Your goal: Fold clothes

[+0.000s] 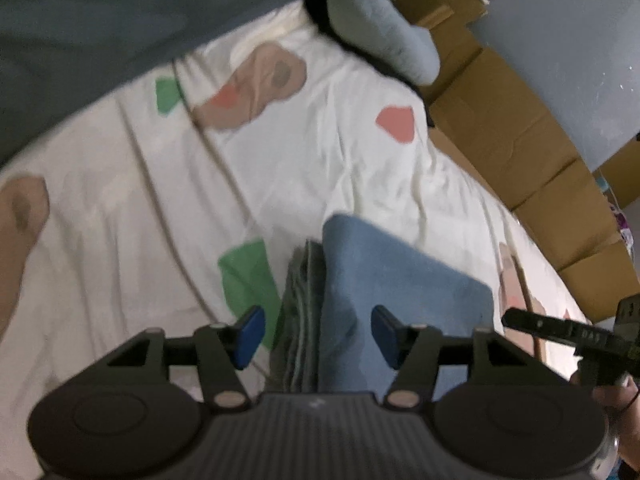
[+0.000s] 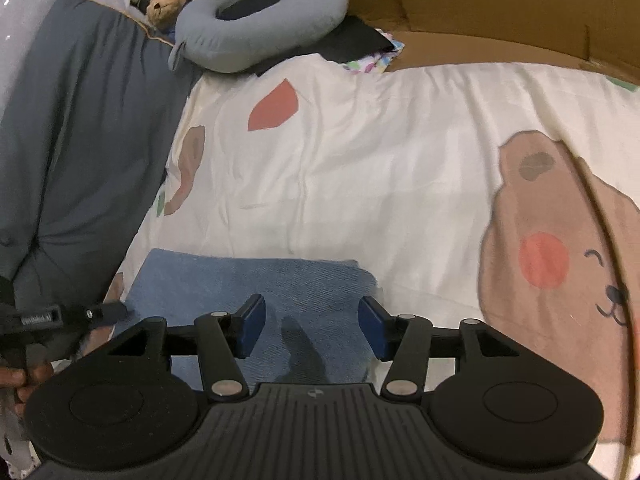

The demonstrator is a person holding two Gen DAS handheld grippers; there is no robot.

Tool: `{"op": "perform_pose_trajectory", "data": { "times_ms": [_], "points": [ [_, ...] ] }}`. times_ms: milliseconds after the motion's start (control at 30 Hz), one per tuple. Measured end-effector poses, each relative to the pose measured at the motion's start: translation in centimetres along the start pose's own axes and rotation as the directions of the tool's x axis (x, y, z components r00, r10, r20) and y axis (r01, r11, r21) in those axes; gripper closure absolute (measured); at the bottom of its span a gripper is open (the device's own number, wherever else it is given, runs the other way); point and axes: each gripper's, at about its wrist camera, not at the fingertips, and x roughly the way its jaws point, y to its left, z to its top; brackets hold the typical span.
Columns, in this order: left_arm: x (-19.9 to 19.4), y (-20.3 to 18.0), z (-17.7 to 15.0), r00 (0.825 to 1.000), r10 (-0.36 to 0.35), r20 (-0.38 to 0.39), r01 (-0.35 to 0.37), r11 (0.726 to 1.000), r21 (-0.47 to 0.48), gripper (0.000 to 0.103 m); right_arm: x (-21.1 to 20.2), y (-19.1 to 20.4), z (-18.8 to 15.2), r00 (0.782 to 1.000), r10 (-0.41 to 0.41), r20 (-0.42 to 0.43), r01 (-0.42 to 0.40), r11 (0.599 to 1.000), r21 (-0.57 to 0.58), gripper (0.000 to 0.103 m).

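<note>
A folded blue garment [image 1: 400,284] lies on the white printed bedsheet [image 1: 280,168], with grey-green folded layers [image 1: 302,312] showing at its left edge. My left gripper [image 1: 318,334] is open and empty, just above the garment's near end. In the right wrist view the same blue garment [image 2: 256,284] lies flat, and my right gripper [image 2: 311,330] is open and empty over its near edge. The right gripper's tip [image 1: 560,330] shows at the right in the left wrist view; the left gripper's tip [image 2: 80,314] shows at the left in the right wrist view.
A dark grey pillow [image 2: 80,140] lies along the head of the bed. A grey-blue neck pillow [image 2: 256,28] and a small teddy bear [image 2: 162,2] sit at the corner. Cardboard boxes [image 1: 520,152] stand along the bed's far side.
</note>
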Motion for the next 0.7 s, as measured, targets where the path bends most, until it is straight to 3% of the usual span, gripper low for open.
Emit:
{"op": "perform_pose_trajectory", "data": {
  "times_ms": [100,333,600,700],
  "points": [
    [0.4,0.3,-0.9,0.999,-0.013,-0.042,0.012,1.0,-0.019,0.041,0.0,-1.5,-0.9,0.999,0.008,-0.042,-0.005,0.997,0.077,0.044],
    [1.2,1.1,-2.9,0.993,-0.056,-0.101,0.049,0.996,-0.074,0.029,0.8,-3.5,-3.9,0.987,0.094,-0.127,-0.064,0.973,0.223,0.044],
    [2.5,2.6,-4.4,0.978,-0.137,-0.157,0.112,0.981,-0.16,0.02,2.8,-3.7,-5.5,0.959,0.21,-0.19,-0.141,0.936,0.323,0.044],
    [2.8,3.0,-4.8,0.973,-0.168,-0.161,0.138,0.974,-0.178,0.02,3.2,-3.2,-6.0,0.95,0.237,-0.202,-0.169,0.938,0.302,0.048]
  ]
}}
